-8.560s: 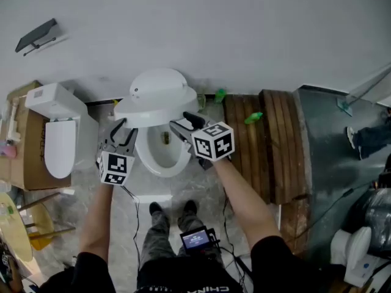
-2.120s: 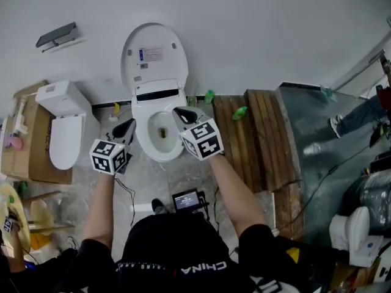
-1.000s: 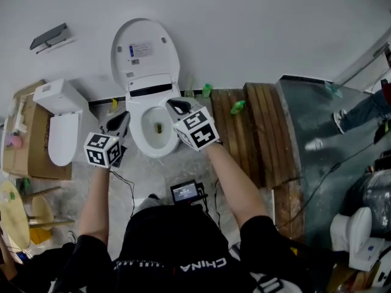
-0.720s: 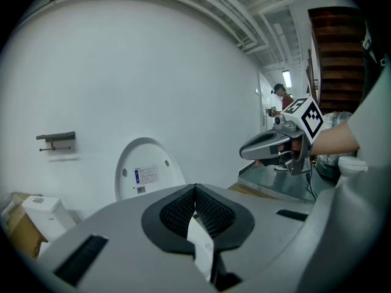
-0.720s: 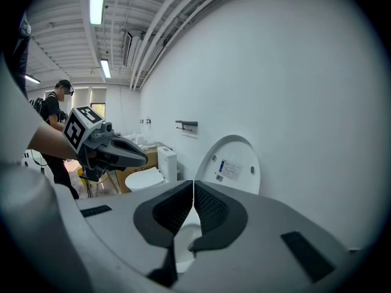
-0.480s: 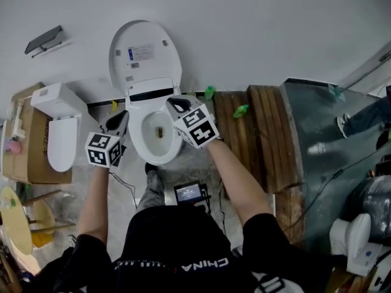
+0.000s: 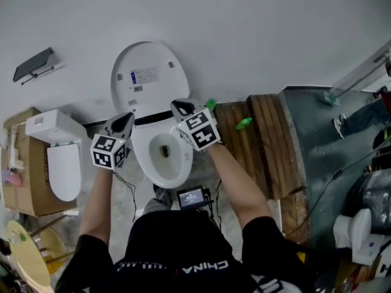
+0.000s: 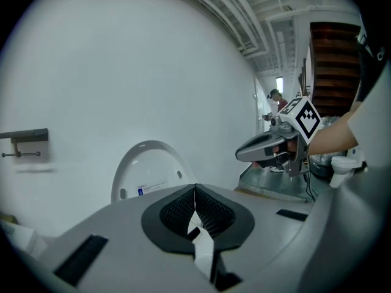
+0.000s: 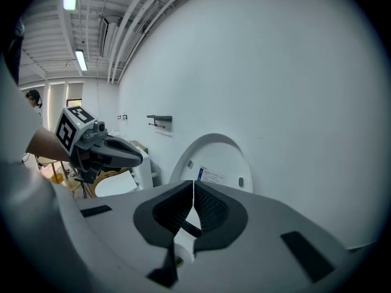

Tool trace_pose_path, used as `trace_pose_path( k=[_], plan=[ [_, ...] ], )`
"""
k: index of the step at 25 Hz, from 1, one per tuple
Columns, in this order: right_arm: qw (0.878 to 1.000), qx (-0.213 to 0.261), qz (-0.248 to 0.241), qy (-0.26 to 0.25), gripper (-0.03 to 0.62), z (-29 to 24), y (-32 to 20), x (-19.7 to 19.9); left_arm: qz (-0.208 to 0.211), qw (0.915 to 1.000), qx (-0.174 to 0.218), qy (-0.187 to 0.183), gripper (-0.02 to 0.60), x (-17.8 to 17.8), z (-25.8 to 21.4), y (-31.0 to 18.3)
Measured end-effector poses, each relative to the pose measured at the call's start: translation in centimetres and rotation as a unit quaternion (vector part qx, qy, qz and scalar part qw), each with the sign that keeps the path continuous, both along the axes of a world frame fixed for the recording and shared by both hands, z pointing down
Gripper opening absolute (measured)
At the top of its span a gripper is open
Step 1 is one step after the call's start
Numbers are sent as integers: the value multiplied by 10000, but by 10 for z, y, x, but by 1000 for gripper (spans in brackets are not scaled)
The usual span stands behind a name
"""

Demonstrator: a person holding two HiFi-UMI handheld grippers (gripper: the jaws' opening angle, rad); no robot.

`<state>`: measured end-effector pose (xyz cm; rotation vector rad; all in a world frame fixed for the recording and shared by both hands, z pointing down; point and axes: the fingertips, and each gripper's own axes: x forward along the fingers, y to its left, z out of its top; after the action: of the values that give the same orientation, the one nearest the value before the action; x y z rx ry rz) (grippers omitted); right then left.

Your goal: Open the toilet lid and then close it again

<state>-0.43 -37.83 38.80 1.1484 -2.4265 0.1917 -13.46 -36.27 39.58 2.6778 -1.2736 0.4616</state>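
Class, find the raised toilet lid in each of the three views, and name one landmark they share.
Head view: toilet lid upper centre-left, upright against the wall.
Left gripper view: lid lower left of centre.
Right gripper view: lid just below centre.
Shared landmark: the dark wall bracket, left of the lid in all three.

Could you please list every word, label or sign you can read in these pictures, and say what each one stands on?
"CHINA": on the person's black shirt, head view.
Sticker on the raised toilet lid: printed lines beside a blue patch, too small to read in any view.
Screen below the bowl: lit, too blurred to read.
Marker cubes: black-and-white square patterns only, no words.
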Motion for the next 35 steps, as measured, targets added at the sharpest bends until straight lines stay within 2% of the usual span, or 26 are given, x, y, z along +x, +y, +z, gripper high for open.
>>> trace_pose_path(
  k=[4,10,14,17,20,21,23,25,33,35],
  plan=[
    [9998,64,200,8,17,-2,-44,-17,147,9999,47,10,11,-22,-5,-46],
    [9975,77,706,-17,18,3,-91,-33,77,10000,23,-42,11,-54,-2,-96],
    [9975,-10,709,-44,18,13,-106,-38,111,9998,-6,164,11,-57,0,-116],
    [9979,-40,639,-107,18,13,-120,-35,59,9999,10,138,11,-55,0,-134],
    [9986,-41,505,-157,18,12,-136,-29,-204,9997,99,-3,15,-53,-2,-154],
    [9988,-49,456,-172,18,12,-142,-27,-307,9994,136,-52,40,-52,-3,-161],
    [9990,-63,386,-209,18,11,-155,-23,-455,9987,161,-179,130,-51,-5,-179],
    [9990,-81,345,-265,18,9,-171,-19,-585,9974,219,-364,168,-51,-8,-199],
    [9992,-92,138,-358,21,5,-219,-19,-1147,9877,422,-974,178,-59,-12,-277],
    [9993,-82,75,-363,53,4,-232,-21,-1209,9859,369,-1099,176,-61,-5,-291]
  ],
)
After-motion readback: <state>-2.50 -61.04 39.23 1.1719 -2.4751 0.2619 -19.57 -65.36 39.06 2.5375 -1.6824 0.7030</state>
